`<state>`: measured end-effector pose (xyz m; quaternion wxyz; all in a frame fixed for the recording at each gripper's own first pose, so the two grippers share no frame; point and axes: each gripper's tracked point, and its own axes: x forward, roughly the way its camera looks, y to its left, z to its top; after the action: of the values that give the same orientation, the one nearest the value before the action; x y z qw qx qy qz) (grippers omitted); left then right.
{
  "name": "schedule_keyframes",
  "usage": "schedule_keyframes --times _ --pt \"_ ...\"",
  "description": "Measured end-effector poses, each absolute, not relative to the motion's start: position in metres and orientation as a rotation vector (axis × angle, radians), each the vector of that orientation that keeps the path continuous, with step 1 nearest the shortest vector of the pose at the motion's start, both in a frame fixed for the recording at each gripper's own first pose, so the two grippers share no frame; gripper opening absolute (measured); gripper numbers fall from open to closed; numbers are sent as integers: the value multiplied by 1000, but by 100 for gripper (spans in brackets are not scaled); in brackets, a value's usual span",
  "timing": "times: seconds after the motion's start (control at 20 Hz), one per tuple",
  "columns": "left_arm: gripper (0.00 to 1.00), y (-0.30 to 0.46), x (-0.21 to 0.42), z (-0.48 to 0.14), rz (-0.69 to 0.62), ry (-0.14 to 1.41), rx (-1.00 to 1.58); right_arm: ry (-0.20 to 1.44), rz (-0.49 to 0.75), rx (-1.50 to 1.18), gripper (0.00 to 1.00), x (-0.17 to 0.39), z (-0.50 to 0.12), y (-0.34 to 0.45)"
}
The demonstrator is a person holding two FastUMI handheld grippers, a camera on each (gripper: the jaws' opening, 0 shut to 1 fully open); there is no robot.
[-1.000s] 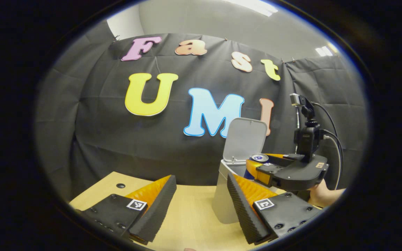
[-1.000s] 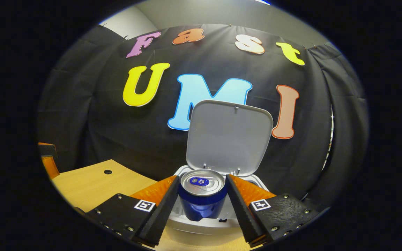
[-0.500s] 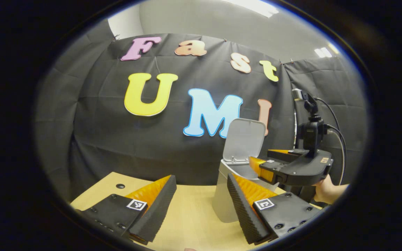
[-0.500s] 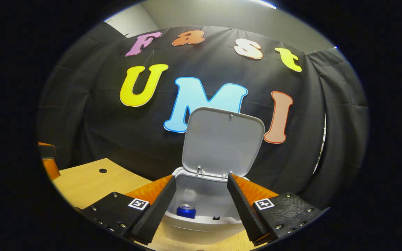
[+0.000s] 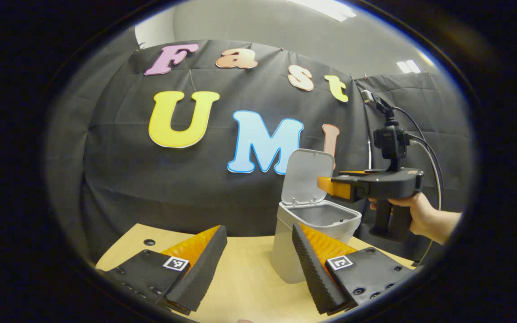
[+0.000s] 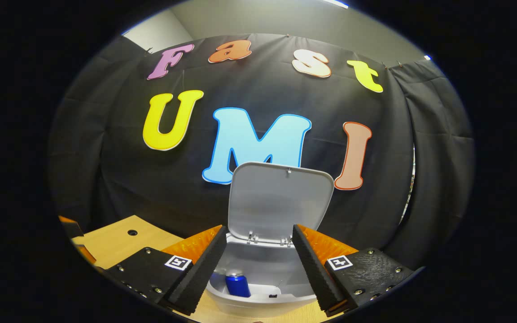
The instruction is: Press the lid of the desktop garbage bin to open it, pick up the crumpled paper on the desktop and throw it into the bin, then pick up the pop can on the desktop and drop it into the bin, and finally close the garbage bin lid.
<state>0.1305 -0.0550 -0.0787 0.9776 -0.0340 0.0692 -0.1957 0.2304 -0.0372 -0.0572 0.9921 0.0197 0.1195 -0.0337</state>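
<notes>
A: Two claws, both with nothing in them. The right claw [image 6: 258, 264] has its jaws apart and hangs over the mouth of the garbage bin [image 6: 258, 305], looking straight down into it.

B: And the pop can?

A: The pop can [image 6: 237, 285] stands inside the bin, low down, well below the right claw. The crumpled paper I can't make out in there, so I can't tell where it lies.

B: What of the other one?

A: The left claw [image 5: 258, 264] is spread too, low over the bench [image 5: 245, 287], with the bin just beyond its right finger. From there you see a hand [image 5: 413, 211] holding the right claw level above the rim.

B: So only the lid is left?

A: By my reckoning, yes. The lid [image 6: 278, 202] stands upright on its hinge at the back, against the booth's wall.

B: What might spoil that?

A: The bin looks light. A push on the lid's face from the front could tip or slide it back rather than swing the lid down. Coming down short of flush would likely leave it unlatched.
</notes>
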Motion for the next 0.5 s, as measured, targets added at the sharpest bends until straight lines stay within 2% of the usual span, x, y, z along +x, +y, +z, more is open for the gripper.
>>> schedule_keyframes --times 0.5 --pt "95 -44 152 -68 -387 110 -66 188 -118 115 94 298 -8 -68"
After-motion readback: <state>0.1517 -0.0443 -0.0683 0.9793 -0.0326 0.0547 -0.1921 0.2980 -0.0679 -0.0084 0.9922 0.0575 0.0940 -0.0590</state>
